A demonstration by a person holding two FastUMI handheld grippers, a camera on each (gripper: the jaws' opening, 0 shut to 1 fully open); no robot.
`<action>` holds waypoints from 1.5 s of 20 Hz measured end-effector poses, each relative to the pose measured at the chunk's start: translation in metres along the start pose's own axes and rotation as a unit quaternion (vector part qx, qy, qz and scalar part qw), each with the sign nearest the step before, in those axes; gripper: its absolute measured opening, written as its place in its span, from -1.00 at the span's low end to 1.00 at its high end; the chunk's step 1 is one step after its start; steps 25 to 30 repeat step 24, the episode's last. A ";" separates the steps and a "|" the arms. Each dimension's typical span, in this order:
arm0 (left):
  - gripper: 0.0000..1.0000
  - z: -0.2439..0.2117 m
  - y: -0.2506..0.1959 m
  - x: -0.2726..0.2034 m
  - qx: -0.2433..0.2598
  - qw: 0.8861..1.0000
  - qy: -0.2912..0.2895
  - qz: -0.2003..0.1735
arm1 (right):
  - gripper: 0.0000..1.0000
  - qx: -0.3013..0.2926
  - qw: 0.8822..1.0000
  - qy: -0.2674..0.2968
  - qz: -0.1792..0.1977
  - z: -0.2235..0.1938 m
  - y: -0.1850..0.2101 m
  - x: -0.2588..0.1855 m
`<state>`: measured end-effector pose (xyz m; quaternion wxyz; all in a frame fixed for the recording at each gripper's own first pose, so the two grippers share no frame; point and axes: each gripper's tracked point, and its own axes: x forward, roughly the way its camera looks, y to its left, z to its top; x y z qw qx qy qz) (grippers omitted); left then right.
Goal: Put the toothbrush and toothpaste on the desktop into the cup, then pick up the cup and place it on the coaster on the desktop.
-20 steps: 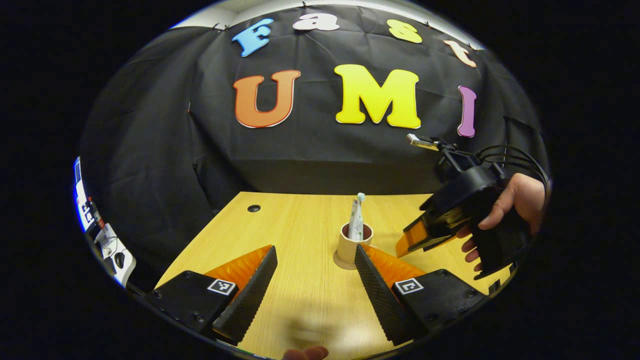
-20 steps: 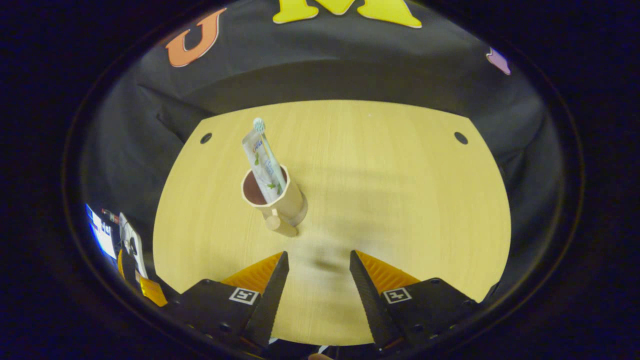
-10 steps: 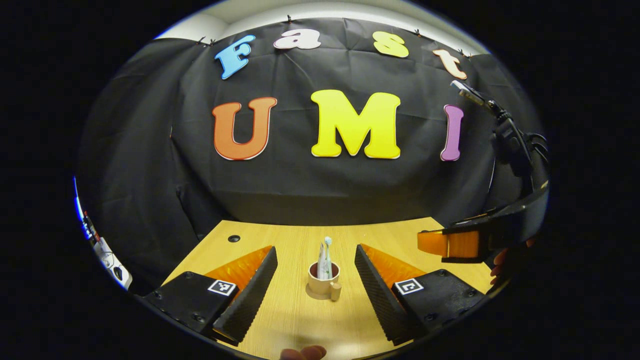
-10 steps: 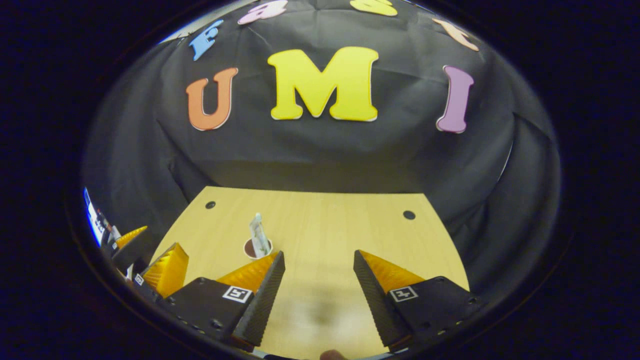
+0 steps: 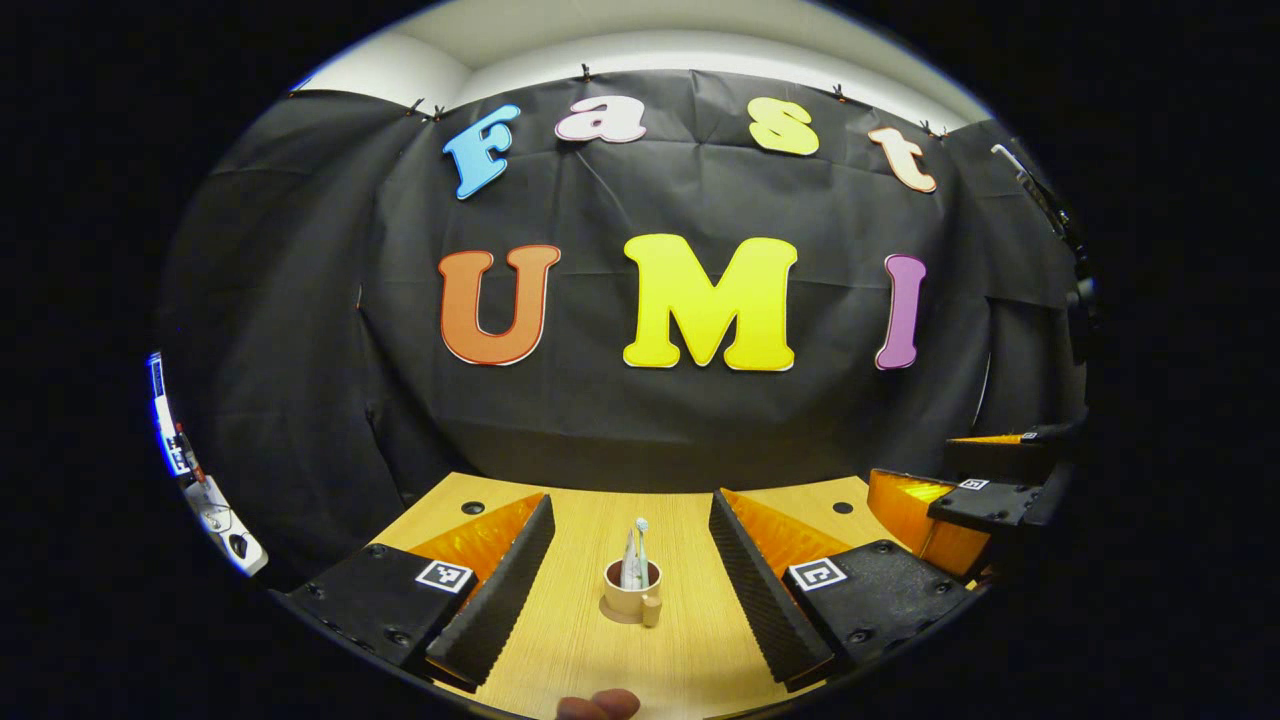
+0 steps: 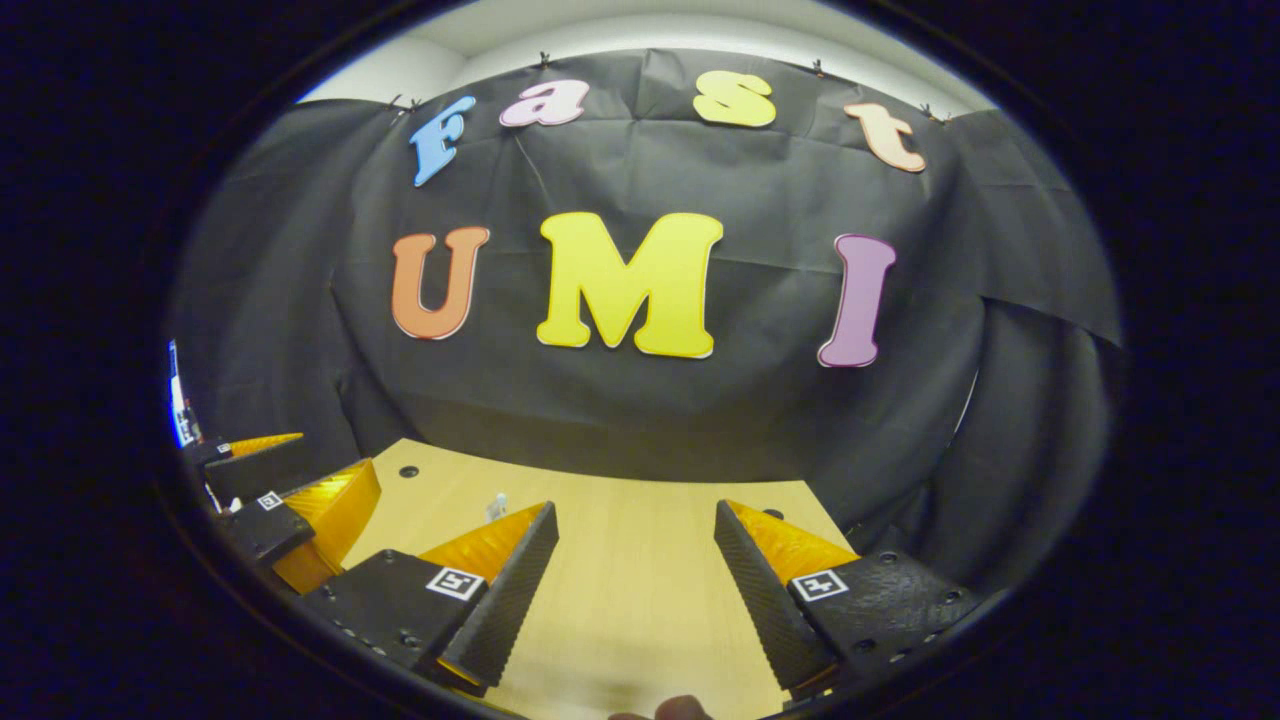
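A tan cup (image 5: 630, 598) with a small handle stands far off on the wooden table (image 5: 690, 650), seen between my left gripper's open fingers. A toothbrush (image 5: 641, 530) and a toothpaste tube (image 5: 629, 560) stick up out of it. Under the cup lies a wider round disc, apparently the coaster (image 5: 613, 617). My left gripper (image 5: 630, 502) is open, well back from the cup and holding nothing. The right gripper (image 6: 635, 508) is open and holds nothing; the tube's tip (image 6: 496, 507) peeks over its left finger. Each gripper also sees the other: right gripper (image 5: 960, 500), left gripper (image 6: 290, 500).
The black cloth wall closes off the back of the table. Two cable holes (image 5: 473, 508) (image 5: 842, 507) sit near the table's far corners. Some equipment (image 5: 215, 505) stands beyond the left edge. A person's fingertip (image 5: 598, 705) shows at the bottom.
Both grippers have pulled back from the cup and tilted up toward the wall, so the cup looks smaller and farther. The right gripper has swung off to the cup's right.
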<state>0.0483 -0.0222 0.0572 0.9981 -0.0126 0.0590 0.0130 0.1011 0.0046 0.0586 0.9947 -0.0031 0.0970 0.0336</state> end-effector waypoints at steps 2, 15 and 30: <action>0.97 0.002 -0.006 -0.004 -0.001 1.000 -0.005 -0.004 | 0.96 0.004 1.000 -0.007 -0.004 0.003 -0.005 -0.007; 0.97 0.009 -0.026 -0.008 0.010 1.000 -0.011 -0.020 | 0.91 0.018 0.999 -0.028 -0.014 0.005 -0.021 -0.034; 0.97 0.012 -0.026 -0.010 0.004 1.000 -0.009 -0.021 | 0.96 0.018 0.999 -0.042 -0.018 0.012 -0.023 -0.039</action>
